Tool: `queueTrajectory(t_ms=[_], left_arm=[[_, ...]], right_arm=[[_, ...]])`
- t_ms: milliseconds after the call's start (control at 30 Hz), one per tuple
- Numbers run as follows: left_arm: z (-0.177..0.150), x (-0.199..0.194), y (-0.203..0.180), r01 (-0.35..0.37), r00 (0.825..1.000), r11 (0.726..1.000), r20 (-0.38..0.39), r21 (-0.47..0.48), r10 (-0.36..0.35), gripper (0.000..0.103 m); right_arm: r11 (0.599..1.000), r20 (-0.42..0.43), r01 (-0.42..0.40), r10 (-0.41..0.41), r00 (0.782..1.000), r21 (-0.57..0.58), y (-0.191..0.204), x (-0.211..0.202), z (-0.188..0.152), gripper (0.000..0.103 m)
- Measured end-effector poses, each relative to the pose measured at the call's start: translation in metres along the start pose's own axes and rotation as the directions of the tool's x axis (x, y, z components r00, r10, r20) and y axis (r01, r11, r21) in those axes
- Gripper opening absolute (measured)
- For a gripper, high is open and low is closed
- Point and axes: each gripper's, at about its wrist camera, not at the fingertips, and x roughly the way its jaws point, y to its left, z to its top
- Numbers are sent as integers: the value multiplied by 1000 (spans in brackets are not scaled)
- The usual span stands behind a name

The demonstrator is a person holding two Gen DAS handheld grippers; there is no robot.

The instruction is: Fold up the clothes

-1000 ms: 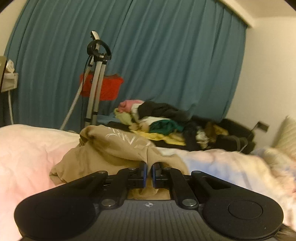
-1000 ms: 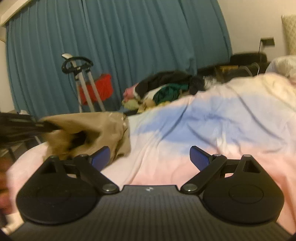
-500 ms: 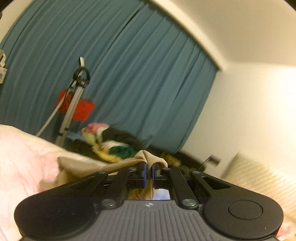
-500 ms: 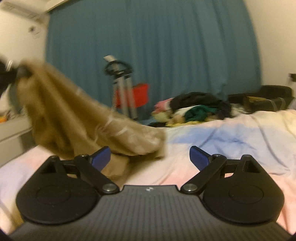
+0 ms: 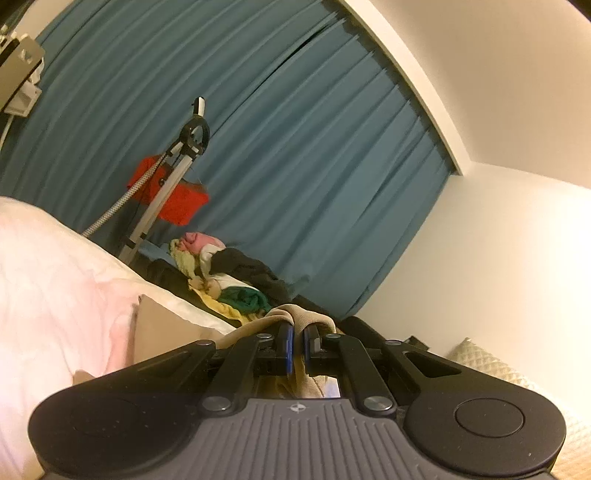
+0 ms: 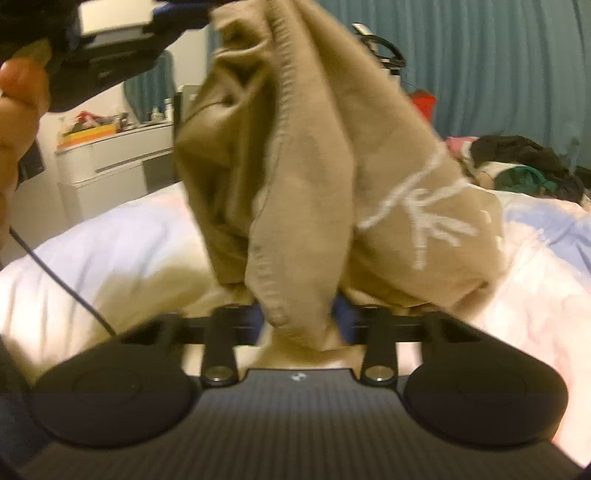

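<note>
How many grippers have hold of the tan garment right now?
2. The left gripper pinches the tan garment at its top, lifting it above the bed. The right gripper is closed on a lower hanging fold, though blur hides its fingertips.

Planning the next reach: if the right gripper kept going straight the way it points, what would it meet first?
The tan garment: a fold of it already hangs between the right gripper's fingers, lifted from above by the left gripper. The bedspread lies beyond, though depth is unclear in the blur.
</note>
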Motion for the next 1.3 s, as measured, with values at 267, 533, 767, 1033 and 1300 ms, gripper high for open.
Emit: queueTrajectory(t_ms=[267,533,767,1033,1300], left_arm=[[-13,31,-1,-43,994,998,-95,46,47,8],[-60,128,8,-165,912,975,-354,149,208,12],[-53,134,27,-203,891,974,-394,100,226,43],[-50,94,-20,-172,912,964,-336,205,234,75],[-94,111,-41,-212,854,884,-361,417,375,75]], right_arm=[[943,98,194,-227,969,269,-69,-65,32,7],[820,-86,338,-338,937,463,-126,-52,8,9],[862,-40,254,-264,964,439,-102,-45,14,54],[913,43,158,-187,981,376,-77,-47,24,65],[895,53,202,-242,969,397,-82,-57,20,65]])
